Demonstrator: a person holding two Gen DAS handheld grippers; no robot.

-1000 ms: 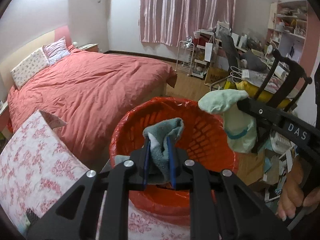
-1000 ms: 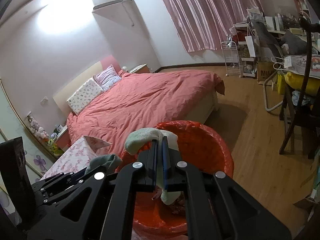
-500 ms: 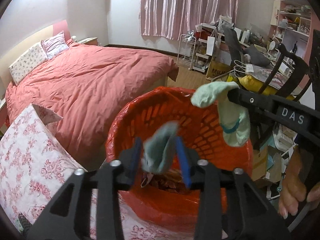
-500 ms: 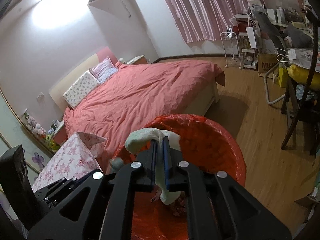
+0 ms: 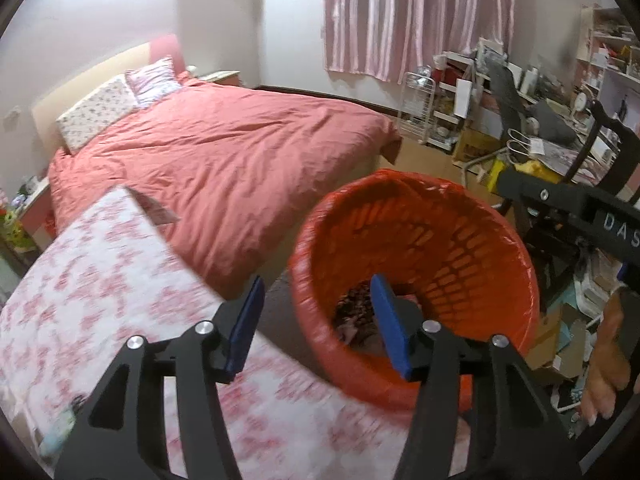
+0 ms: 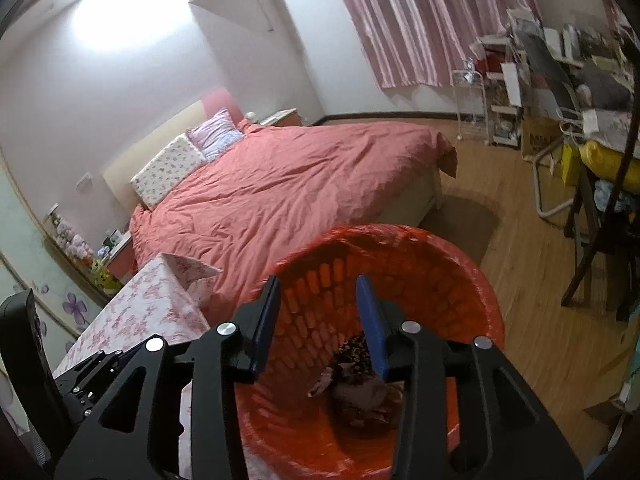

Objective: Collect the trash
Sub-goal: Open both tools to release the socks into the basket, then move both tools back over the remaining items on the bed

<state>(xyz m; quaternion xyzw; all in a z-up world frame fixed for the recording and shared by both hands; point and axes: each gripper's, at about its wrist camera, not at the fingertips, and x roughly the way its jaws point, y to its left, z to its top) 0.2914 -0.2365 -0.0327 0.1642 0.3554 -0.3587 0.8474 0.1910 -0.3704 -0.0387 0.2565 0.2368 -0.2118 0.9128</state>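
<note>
Both tongs are being opened with nothing between the jaws: the left gripper (image 5: pixel 316 320) beside the red bin (image 5: pixel 412 280), the right gripper (image 6: pixel 318 320) over it. Trash (image 6: pixel 360 384) at the bin's bottom is being partly hidden, blurred.

One bin (image 6: pixel 472 280), one bed (image 6: pixel 304 184), two pillows (image 6: pixel 168 168).

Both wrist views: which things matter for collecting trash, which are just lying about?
Job:
- orange bin
- trash in the bin
- left gripper, opening, empty
- right gripper, opening, empty

Lying about:
- bed
- floral cloth
- curtain
- cluttered desk
</note>
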